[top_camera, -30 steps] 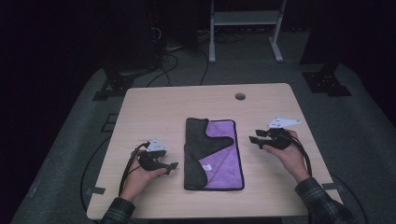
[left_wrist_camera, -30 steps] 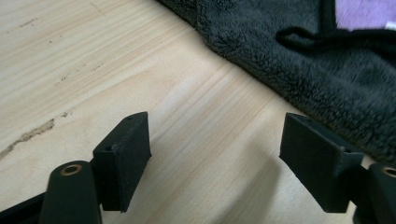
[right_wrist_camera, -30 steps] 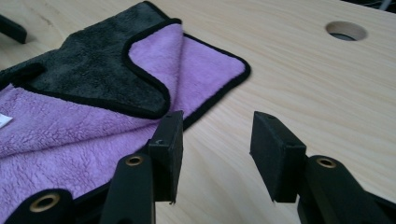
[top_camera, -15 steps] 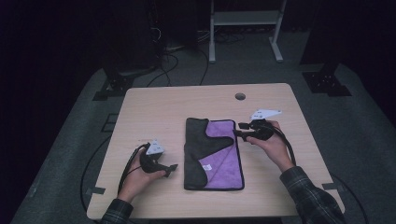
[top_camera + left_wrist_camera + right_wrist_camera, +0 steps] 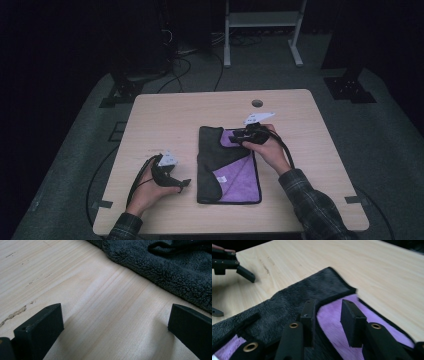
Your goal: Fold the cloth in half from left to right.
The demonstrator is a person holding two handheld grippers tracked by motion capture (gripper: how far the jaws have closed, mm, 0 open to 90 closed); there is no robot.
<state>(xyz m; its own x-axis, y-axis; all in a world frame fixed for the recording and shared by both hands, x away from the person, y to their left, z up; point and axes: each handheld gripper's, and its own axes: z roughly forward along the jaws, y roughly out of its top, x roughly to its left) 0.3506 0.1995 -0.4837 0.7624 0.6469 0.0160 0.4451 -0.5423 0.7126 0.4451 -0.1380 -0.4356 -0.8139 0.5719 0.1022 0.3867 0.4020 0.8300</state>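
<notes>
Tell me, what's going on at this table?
A person sits at a wooden table with a two-jaw gripper in each hand, working on a towel, purple on one side and dark grey on the other, partly folded over. The right gripper hangs over the towel's far end, its jaws just closing with nothing pinched yet. The left gripper rests open on bare wood beside the towel.

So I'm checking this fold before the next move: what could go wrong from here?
The right gripper has just been closing over the towel, nothing pinched yet. It sits by the dark flap's edge, so it might grab only one layer, or the purple side too. The left gripper is wide open on bare table, so nothing pins the towel; a pull could drag it.
</notes>
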